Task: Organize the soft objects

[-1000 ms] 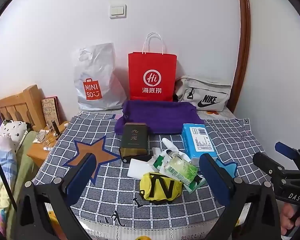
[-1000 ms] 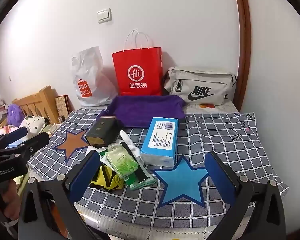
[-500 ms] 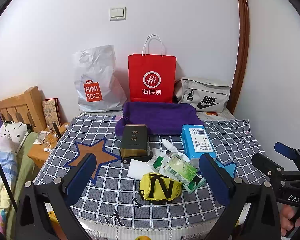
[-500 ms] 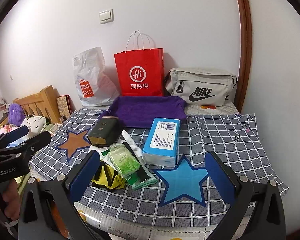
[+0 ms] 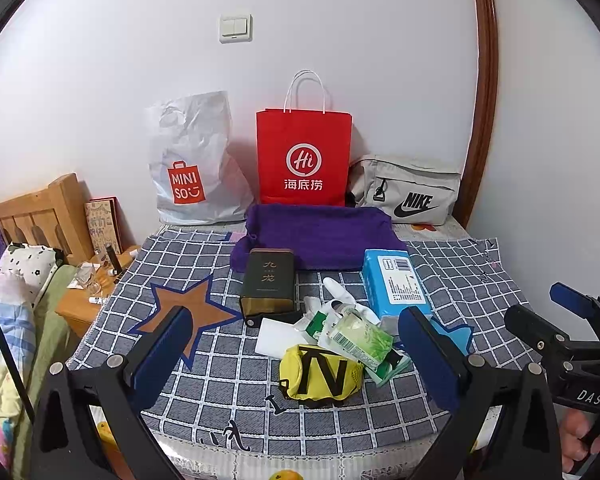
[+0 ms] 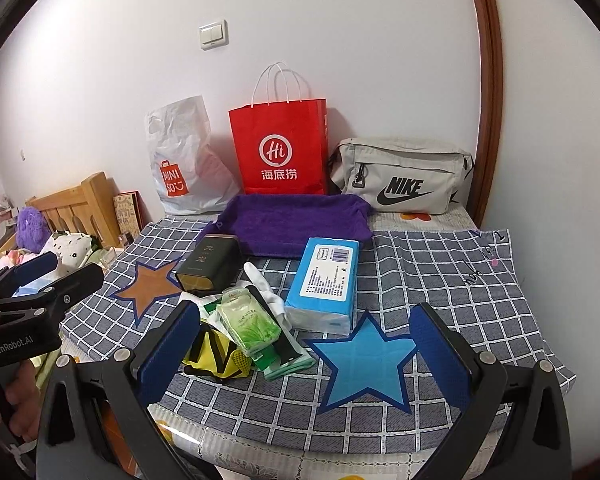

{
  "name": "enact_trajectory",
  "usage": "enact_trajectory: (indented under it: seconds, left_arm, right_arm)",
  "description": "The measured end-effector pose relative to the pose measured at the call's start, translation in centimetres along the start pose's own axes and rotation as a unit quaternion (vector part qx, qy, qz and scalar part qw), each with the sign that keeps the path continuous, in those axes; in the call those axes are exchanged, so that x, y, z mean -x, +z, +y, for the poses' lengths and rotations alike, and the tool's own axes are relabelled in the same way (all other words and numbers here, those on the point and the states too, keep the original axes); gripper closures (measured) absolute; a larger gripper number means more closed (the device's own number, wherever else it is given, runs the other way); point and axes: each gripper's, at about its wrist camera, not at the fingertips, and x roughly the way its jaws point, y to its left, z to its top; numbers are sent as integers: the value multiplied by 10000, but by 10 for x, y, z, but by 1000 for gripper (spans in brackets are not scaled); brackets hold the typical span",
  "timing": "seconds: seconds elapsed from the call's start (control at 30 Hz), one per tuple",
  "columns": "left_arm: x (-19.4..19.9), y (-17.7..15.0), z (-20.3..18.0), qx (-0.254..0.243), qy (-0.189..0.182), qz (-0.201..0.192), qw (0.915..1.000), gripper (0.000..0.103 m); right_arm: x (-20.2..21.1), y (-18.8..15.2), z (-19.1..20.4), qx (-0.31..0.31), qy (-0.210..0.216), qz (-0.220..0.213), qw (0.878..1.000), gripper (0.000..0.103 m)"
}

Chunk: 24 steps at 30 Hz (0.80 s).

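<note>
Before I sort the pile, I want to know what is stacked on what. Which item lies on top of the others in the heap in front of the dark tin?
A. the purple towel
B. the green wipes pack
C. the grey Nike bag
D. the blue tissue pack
B: the green wipes pack rests on the heap, partly over the yellow pouch, while the other three lie apart from it.

A checked cloth [image 5: 204, 368] covers the table, star-patterned.

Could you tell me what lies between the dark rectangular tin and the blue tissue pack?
A white glove lies between the dark tin and the blue tissue pack, clearest in the right wrist view.
</note>
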Motion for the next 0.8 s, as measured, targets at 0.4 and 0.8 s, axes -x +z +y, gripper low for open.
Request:
enact_trajectory:
  seconds: [0.4, 0.8]
  left_arm:
    - [5, -1, 0, -6, -8, -29, 10000, 0]
    - [6, -1, -1, -17, 1, -26, 10000, 0]
  right_arm:
    - [1, 0, 1, 2, 6, -8, 10000, 0]
    - [5, 0, 0, 7, 5, -27, 10000, 0]
